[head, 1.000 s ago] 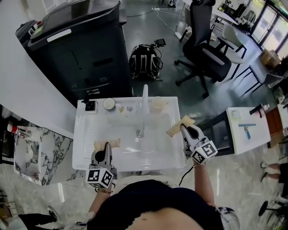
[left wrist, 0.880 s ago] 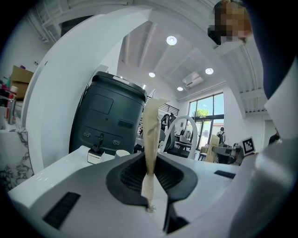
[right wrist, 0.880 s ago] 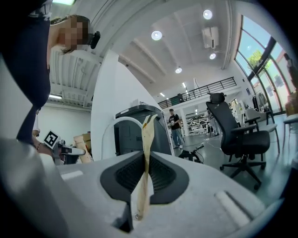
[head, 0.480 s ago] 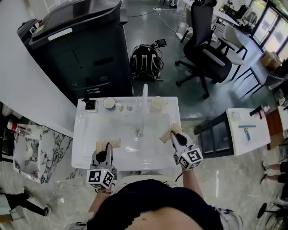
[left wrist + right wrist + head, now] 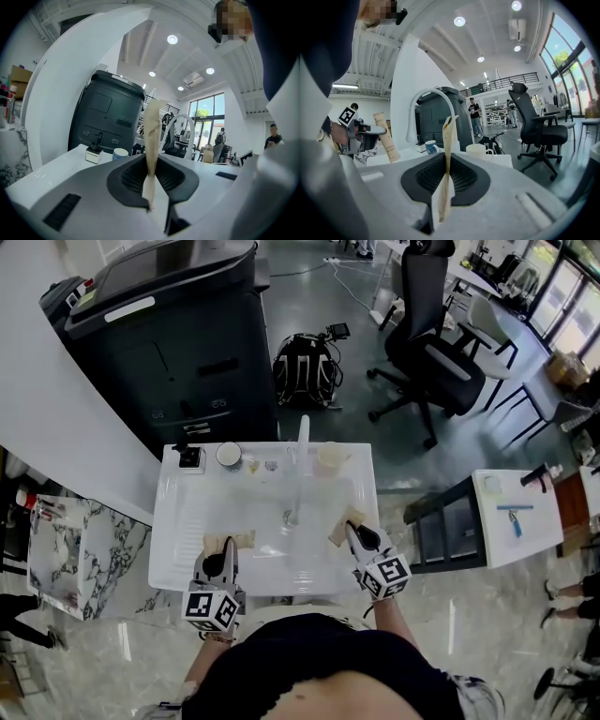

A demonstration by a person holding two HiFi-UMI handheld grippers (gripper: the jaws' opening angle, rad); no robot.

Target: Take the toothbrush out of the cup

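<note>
Behind the table's back left corner I see a tall black cabinet-shaped machine (image 5: 169,343). The white table with a moulded basin (image 5: 169,521) carries everything else I am working with. Along its back edge, starting at the left, stand a small white block with a black top (image 5: 189,459) and a low round white-and-blue pot (image 5: 227,455).

Near the front edge, left of the middle, my left gripper (image 5: 226,552) is clenched on a flat beige paper packet (image 5: 242,540). In the left gripper view the packet (image 5: 151,136) stands edge-on between the pressed pads.

At the middle of the back edge rises the white arched faucet (image 5: 302,442). A black backpack (image 5: 305,367) lies on the floor beyond it.

Just right of the faucet, on the back edge, stands the cream ceramic cup (image 5: 330,457). It is well apart from both grippers. I cannot tell from any view whether a toothbrush is in it.

By the table's right edge, over the right side of the basin, my right gripper (image 5: 354,532) is clamped on a second beige paper packet (image 5: 339,527). This one is also upright and edge-on in the right gripper view (image 5: 447,154).

A black office chair (image 5: 436,343) stands on the floor past the back right corner.
</note>
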